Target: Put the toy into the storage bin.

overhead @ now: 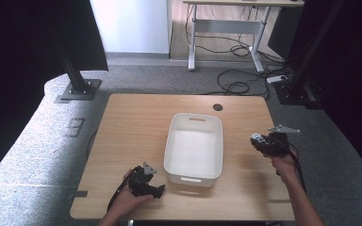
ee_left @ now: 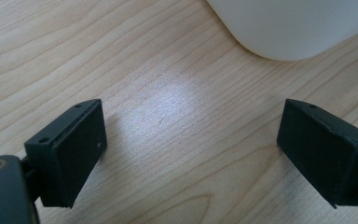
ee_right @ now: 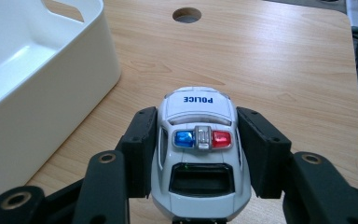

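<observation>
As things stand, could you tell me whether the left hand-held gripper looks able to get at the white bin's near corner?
Probably yes. The left hand-held gripper has its jaws wide apart with nothing between them, and only bare table lies between them and the white bin, whose rounded corner sits just ahead.

My right claw (ee_right: 198, 140) covers both flanks of the toy police car (ee_right: 199, 140); its rear is cut off at the bottom edge. In my left claw view, the white bin (ee_left: 293, 25) shows one rounded corner only.
</observation>
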{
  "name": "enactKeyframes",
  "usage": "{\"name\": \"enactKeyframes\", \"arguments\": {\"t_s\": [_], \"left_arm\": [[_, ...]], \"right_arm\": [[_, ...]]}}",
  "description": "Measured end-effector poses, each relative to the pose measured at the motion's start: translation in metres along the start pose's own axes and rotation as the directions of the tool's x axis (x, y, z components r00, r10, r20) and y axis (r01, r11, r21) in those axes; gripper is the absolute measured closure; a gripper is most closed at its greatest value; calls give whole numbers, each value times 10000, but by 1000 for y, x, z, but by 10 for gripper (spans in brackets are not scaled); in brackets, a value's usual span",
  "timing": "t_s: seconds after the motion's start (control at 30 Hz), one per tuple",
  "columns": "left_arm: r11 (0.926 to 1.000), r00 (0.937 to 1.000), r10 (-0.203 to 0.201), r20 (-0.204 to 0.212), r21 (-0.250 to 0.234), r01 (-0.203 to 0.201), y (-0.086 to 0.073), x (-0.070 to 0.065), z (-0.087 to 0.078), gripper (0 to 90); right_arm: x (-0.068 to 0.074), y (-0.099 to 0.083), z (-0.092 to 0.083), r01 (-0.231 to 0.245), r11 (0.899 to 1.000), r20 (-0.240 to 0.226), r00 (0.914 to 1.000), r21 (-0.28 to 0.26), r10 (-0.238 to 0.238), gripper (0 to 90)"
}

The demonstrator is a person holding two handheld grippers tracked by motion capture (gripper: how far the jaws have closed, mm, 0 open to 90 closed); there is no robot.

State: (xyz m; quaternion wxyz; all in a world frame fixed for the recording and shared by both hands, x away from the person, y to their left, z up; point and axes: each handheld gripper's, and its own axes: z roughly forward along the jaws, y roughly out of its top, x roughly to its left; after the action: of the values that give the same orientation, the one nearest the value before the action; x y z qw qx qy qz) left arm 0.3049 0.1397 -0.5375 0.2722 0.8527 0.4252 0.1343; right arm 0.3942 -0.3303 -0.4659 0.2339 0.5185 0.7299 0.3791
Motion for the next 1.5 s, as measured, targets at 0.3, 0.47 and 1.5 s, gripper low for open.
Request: {"name": "enactKeyframes", "arguments": {"t_s": [0.3,0.47,1.5], "left_arm": [[10000,10000,1,4,-6,-1,0,0,0,86],[10000,10000,8,6,-18,-8,0,0,0,86],[10000,10000,46,29,-26,-46,0,0,1,75]], "right_arm": [[7,2,-2,108,9999,-113,9999,-72,-109,503],[14,4,-3,273,9995,-187,9994,-135,-276,502],[38,12,-8,636,9969,-240,9976,-462,-648,503]]}}
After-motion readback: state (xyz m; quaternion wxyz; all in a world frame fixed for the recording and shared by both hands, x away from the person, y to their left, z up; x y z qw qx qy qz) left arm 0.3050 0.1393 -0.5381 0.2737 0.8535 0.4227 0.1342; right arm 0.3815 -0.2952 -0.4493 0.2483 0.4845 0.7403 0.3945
